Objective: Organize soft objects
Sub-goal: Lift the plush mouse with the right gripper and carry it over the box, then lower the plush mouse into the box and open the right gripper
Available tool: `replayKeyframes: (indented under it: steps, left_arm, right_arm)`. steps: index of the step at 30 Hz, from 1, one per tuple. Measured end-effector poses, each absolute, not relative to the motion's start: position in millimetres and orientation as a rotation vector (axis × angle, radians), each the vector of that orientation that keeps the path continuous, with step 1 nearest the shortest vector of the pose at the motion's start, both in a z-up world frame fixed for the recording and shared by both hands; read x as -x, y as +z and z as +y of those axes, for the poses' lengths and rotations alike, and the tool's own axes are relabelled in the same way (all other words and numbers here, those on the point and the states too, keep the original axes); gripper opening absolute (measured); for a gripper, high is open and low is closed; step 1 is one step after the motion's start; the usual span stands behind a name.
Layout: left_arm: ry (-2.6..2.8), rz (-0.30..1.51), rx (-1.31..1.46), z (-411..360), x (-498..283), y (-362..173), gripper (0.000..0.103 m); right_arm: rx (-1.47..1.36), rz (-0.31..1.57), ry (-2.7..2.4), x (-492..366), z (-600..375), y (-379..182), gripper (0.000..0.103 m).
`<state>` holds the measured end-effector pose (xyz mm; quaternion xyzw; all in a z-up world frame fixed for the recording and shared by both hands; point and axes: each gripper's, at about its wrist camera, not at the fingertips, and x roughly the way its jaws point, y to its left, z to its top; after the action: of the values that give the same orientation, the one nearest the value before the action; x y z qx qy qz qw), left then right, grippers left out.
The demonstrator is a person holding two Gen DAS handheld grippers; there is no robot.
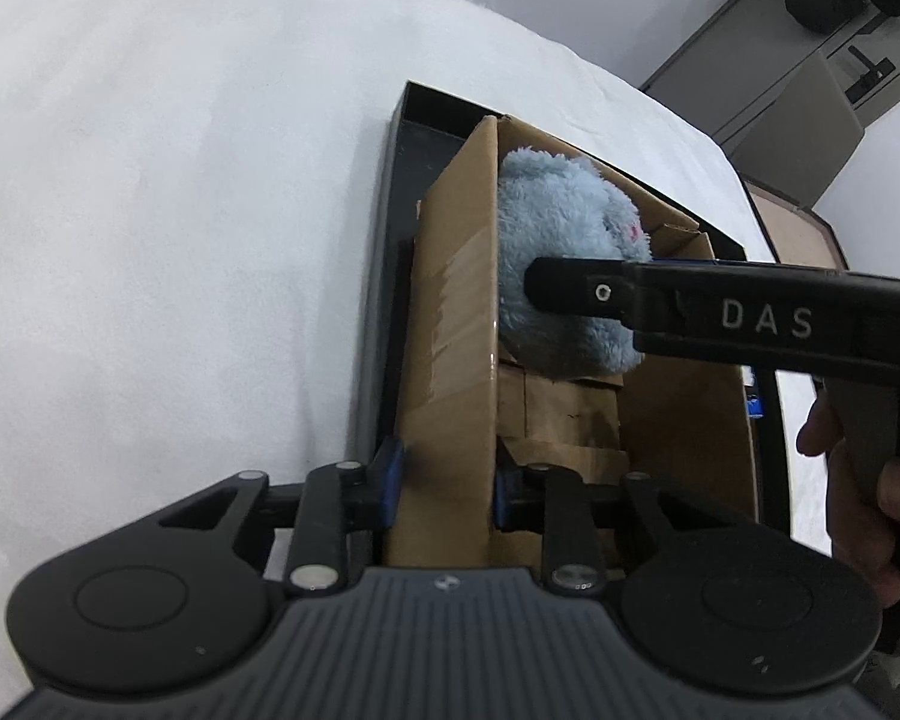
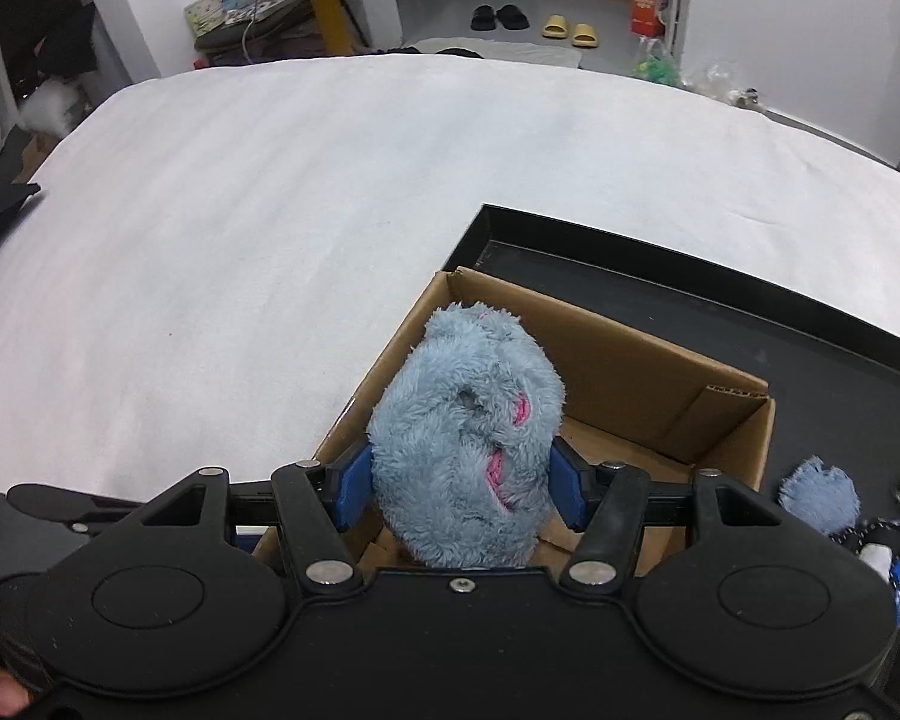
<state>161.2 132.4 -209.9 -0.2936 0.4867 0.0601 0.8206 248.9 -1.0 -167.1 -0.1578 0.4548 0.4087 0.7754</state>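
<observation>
A blue plush toy (image 2: 468,438) is held squeezed in the right gripper (image 2: 459,489) just above the open cardboard box (image 2: 630,372). The box's wall is clamped by the left gripper (image 1: 444,489). Beside the box, more soft things (image 2: 816,495) are left unsorted.

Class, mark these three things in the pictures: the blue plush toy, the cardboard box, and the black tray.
blue plush toy (image 2: 468,444): right wrist view, middle of its fuzzy body.
cardboard box (image 1: 450,324): left wrist view, outer face of its left wall.
black tray (image 2: 660,294): right wrist view, bare floor behind the box.
</observation>
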Motion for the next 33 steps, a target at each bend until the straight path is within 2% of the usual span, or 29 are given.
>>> replayKeyframes:
  steps: [13,15,22,29,33]
  left_arm:
    - [0.16,1.019,0.619,126,-157,-207,0.027]
    - [0.146,1.024,0.626,126,-157,-207,0.027]
    - [0.149,1.026,0.599,122,-157,-203,0.03]
    - [0.176,1.016,0.551,119,-158,-196,0.038]
    - [0.18,1.006,0.528,115,-159,-190,0.047]
  right_arm:
    - [0.352,0.962,0.879,-252,5,-166,0.058]
    - [0.361,0.967,0.884,-251,7,-169,0.063]
    - [0.299,1.002,0.877,-257,-7,-169,0.064]
    - [0.256,1.0,0.857,-251,-39,-154,0.064]
    - [0.231,0.991,0.836,-249,-59,-146,0.064]
